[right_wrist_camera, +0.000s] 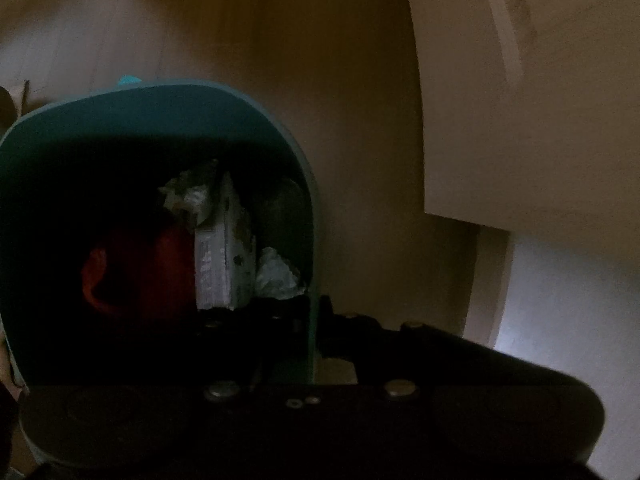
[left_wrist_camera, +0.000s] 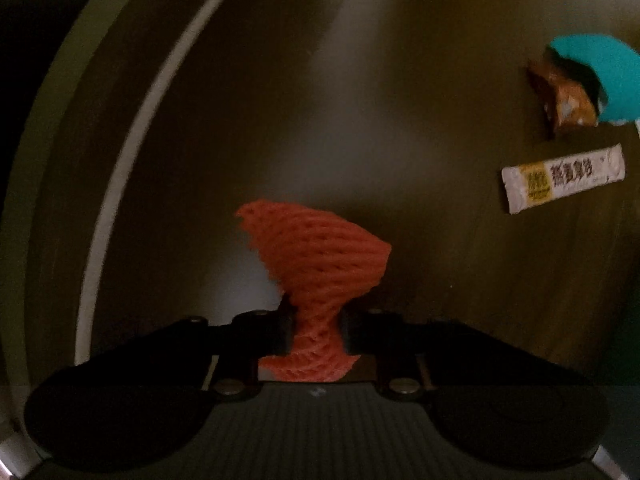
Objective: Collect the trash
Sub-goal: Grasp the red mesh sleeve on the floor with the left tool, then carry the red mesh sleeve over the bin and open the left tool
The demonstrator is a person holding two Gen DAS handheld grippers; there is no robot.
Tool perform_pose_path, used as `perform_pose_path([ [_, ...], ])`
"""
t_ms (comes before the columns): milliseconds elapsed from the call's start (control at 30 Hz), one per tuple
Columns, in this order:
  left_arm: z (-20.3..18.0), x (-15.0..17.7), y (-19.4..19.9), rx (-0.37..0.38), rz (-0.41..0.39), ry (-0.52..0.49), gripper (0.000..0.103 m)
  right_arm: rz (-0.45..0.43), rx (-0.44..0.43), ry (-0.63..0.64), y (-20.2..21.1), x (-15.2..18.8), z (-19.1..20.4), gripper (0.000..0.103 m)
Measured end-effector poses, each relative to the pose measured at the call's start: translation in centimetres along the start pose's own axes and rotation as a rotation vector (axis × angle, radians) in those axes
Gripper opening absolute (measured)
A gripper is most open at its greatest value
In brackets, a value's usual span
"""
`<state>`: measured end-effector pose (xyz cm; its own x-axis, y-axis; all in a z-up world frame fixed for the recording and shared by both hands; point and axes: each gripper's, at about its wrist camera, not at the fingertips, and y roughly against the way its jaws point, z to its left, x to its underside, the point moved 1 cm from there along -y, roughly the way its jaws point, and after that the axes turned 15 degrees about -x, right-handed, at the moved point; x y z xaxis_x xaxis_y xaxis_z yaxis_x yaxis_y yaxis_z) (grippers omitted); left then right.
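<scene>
Left wrist view: my left gripper (left_wrist_camera: 316,332) pinches the waist of an orange foam-net fruit sleeve (left_wrist_camera: 320,264) on the dark wooden tabletop (left_wrist_camera: 400,120). At two o'clock lie a white printed sachet (left_wrist_camera: 564,178) and a brown snack wrapper (left_wrist_camera: 564,100).

Right wrist view: my right gripper (right_wrist_camera: 316,336) is clamped on the rim of the teal plastic trash bin (right_wrist_camera: 160,120), at nine o'clock, holding a white carton (right_wrist_camera: 224,252) and crumpled paper (right_wrist_camera: 276,276).

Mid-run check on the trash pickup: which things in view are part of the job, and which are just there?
Part of the job:
- orange foam net, pinched in the left gripper
- white sachet
- brown wrapper
- teal bin, right gripper clamped on its wall, trash already inside

Just there:
- wooden tabletop
- pale panel
</scene>
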<state>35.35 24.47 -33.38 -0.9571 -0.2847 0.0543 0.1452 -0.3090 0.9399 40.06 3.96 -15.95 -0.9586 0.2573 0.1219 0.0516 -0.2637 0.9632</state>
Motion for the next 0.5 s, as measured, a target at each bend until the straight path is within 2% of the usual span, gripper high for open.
perform_pose_path([
  [100, 1.3, 0.2, 2.1, 0.024, 0.009, 0.034, 0.018, -0.004, -0.014, -0.007, -0.5, 0.2, 0.8, 0.003],
  [167, 2.5, 0.6, 4.9, 0.055, 0.002, 0.052, 0.018, -0.006, -0.028, -0.01, -1.0, 0.3, 1.6, 0.003],
  [267, 4.5, 1.5, 10.7, 0.127, -0.023, 0.065, 0.018, -0.007, -0.05, -0.022, -1.5, 0.5, 2.9, 0.004],
  [333, 5.5, 1.4, 15.2, 0.168, -0.055, 0.038, 0.018, -0.007, -0.064, -0.017, -1.6, 0.6, 3.3, 0.004],
  [500, 7.8, 2.3, 26.9, 0.277, -0.192, -0.073, 0.018, -0.007, -0.076, -0.018, -1.8, 0.4, 4.0, 0.005],
])
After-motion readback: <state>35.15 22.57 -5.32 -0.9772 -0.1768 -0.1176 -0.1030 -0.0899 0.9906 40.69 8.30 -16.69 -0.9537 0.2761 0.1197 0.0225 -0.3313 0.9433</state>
